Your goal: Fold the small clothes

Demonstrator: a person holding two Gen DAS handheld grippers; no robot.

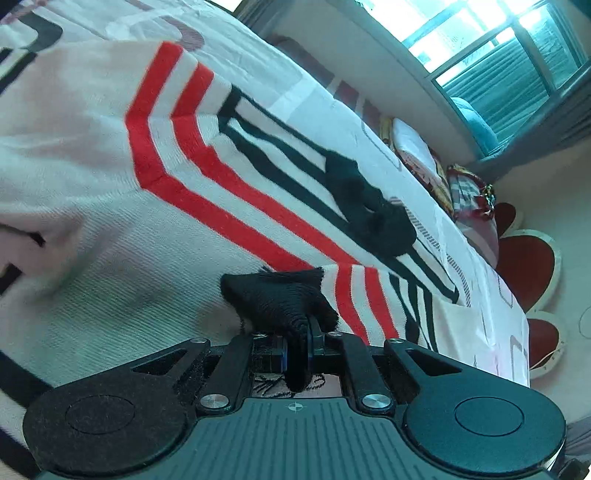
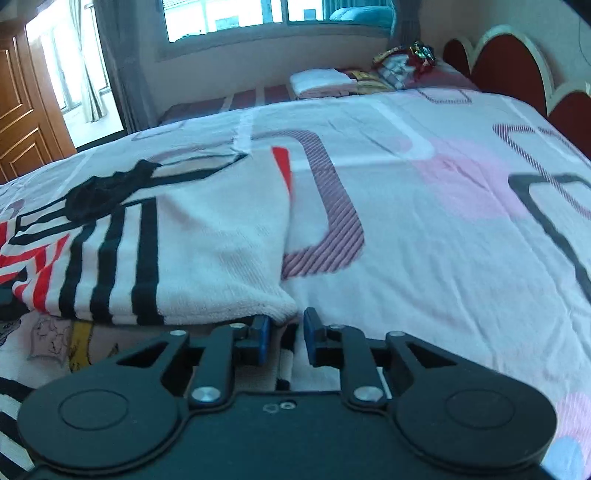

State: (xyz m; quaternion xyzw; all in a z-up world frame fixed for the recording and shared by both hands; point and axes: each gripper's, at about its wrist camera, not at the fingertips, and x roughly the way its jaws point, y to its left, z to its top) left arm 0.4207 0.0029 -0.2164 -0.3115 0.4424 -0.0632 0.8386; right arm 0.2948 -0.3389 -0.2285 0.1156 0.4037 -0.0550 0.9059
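Observation:
A small white knit sweater [image 1: 110, 206] with red and black stripes lies spread on the bed; a black knit bow [image 1: 369, 206] sits at its neck. My left gripper [image 1: 301, 339] is shut on the sweater's black ribbed edge [image 1: 280, 295]. In the right wrist view the sweater [image 2: 207, 236] lies to the left with its white corner folded over just ahead of the fingers. My right gripper [image 2: 286, 332] is open, its blue-padded fingers a little apart right at that white corner, gripping nothing.
The bed sheet [image 2: 424, 206] is white with pink and grey shapes. Folded clothes and bags [image 2: 354, 79] lie at the bed's far end. A red headboard [image 2: 517, 74] runs along the right. A window [image 2: 258, 18] and a wooden door [image 2: 22, 110] are beyond.

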